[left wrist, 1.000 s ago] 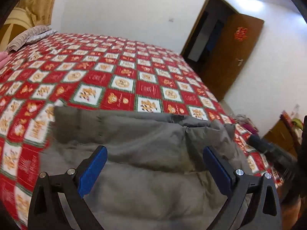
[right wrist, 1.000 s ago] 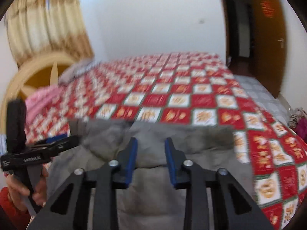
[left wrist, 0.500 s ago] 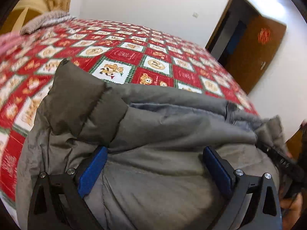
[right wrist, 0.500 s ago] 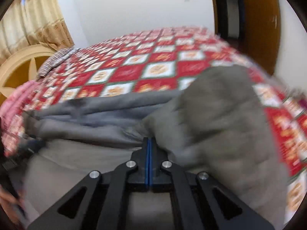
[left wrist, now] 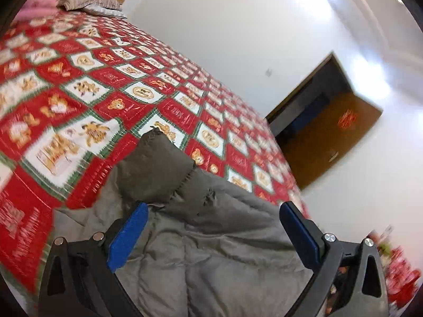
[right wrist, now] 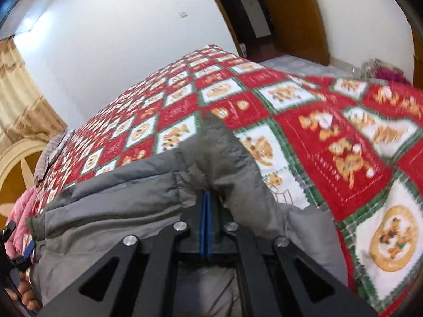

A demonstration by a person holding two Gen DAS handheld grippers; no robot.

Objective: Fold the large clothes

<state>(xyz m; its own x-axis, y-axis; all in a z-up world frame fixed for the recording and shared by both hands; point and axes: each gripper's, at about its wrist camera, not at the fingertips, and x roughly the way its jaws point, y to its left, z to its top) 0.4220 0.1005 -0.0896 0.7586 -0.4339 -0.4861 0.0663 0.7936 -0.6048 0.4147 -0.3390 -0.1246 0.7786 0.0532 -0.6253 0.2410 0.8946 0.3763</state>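
Note:
A large grey padded jacket point(left wrist: 216, 243) lies on a bed with a red and white patterned quilt point(left wrist: 87, 100). My left gripper point(left wrist: 211, 224) is open, its blue pads on either side of the jacket's folded edge, with a dark cuff point(left wrist: 156, 169) sticking up just ahead. In the right wrist view my right gripper point(right wrist: 205, 203) is shut on a fold of the jacket point(right wrist: 127, 206), and a sleeve point(right wrist: 232, 163) bulges up right in front of it. The quilt point(right wrist: 330, 137) spreads to the right.
A brown door point(left wrist: 330, 142) stands open at the far right corner, also in the right wrist view point(right wrist: 290, 13). A striped pillow point(left wrist: 87, 1) and pink cloth point(left wrist: 39, 8) lie at the head of the bed. Curtains point(right wrist: 18, 100) and a wooden headboard point(right wrist: 15, 163) are at left.
My right gripper closed on the jacket fabric and has stayed shut on it. My left gripper stayed open and tilted, so the view swung toward the jacket's left cuff.

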